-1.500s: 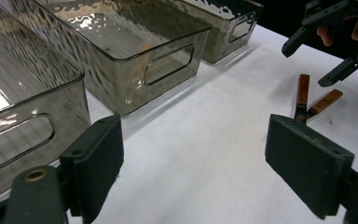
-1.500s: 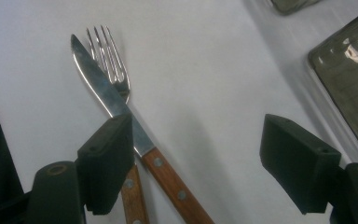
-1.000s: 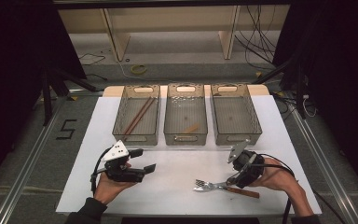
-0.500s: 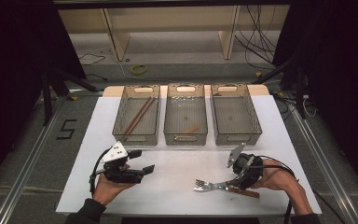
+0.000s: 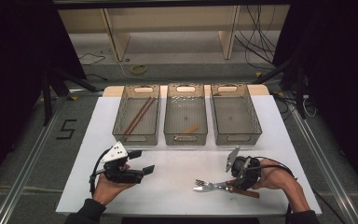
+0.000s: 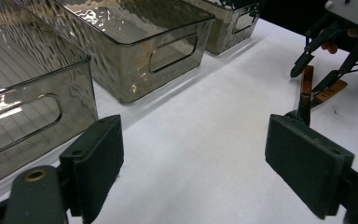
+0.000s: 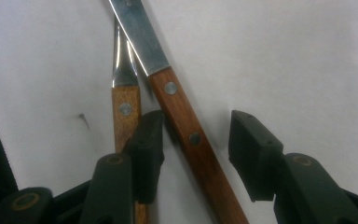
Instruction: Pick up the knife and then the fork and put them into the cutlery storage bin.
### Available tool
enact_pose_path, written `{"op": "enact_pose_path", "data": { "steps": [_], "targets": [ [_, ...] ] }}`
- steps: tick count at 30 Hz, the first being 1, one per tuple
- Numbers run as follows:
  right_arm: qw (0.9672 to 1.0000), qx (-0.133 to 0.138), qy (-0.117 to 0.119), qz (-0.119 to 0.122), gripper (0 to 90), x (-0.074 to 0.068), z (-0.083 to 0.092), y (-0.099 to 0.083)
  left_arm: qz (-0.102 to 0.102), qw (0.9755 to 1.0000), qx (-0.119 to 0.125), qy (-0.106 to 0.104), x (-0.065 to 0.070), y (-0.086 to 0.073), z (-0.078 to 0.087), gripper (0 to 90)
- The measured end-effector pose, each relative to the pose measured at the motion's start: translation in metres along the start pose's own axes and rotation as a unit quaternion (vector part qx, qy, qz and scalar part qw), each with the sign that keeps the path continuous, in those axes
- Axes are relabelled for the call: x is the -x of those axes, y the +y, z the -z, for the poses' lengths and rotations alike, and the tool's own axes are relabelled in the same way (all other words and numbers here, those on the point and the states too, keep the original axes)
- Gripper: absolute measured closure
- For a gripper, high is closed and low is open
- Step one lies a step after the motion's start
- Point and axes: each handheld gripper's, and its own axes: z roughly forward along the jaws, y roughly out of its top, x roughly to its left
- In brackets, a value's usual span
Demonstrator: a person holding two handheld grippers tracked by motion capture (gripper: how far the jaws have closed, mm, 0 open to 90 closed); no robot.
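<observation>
Straddling the knife [image 7: 186, 135] handle beside fork [image 7: 123, 88] | right gripper [image 7: 196, 140] fingers closing, not yet pressing | left gripper [image 6: 193, 154] open, idle

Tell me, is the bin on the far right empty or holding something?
Empty, it seems: the right bin shows a bare floor, unlike the left bin with its chopsticks.

Three smoky clear bins stand in a row at the far side of my white mat [image 5: 177, 161]. The left bin [image 5: 136, 114] holds a pair of brown chopsticks [image 5: 137, 116] lying slantwise along its floor. The middle bin [image 5: 185, 114] has one small tan piece [image 5: 191, 128] near its front end; I think it is wooden, though it is too small to be sure. The right bin [image 5: 235, 114] stands just beside it. A black mark shaped like a 5 [image 5: 66, 129] sits on the grey floor left of the mat.
</observation>
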Motion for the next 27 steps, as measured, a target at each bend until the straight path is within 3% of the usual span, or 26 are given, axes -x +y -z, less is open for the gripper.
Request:
{"op": "enact_pose_path", "data": {
  "steps": [12, 17, 27],
  "targets": [
    [0.9998, -0.011, 0.017, 0.002, 66.3, -0.0016, -0.0014, 0.0024, -0.001, 1.0, 0.0, 0.001, 0.0002, 0.0002, 0.0001, 18.9],
    [0.9995, -0.013, 0.008, 0.026, 68.9, -0.0036, -0.0017, 0.0036, -0.003, 1.0, -0.001, 0.001, 0.0004, 0.0002, -0.0002, 18.9],
    [0.9978, -0.011, 0.014, 0.065, 76.8, -0.008, -0.0007, 0.0032, -0.004, 1.0, -0.004, 0.001, 0.0004, 0.0001, -0.0007, 18.9]
  ]
}}
